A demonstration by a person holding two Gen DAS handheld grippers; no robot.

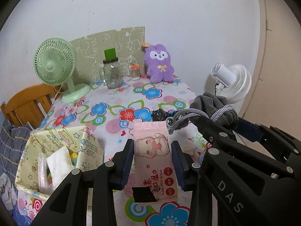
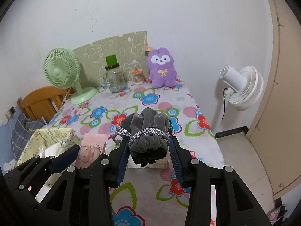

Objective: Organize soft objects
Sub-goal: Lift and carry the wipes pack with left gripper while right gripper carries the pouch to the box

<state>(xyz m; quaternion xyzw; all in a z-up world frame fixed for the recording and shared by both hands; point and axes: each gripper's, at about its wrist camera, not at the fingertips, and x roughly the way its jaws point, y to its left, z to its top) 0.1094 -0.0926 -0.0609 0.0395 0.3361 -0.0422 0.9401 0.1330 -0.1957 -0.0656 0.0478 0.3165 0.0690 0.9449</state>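
Wipes pack pinched between left gripper fingers; right gripper clamps grey pouch.

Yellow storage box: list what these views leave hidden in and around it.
- Yellow storage box contents, left wrist view: a white tissue and the box walls cover most.
- Same box, right wrist view: the left gripper and pink wipes pack block it.

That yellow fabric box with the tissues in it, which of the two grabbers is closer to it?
Left. The left gripper, holding the pink wipes pack, sits just right of the yellow box. The right gripper, holding the grey pouch, is farther right, beyond the left one.
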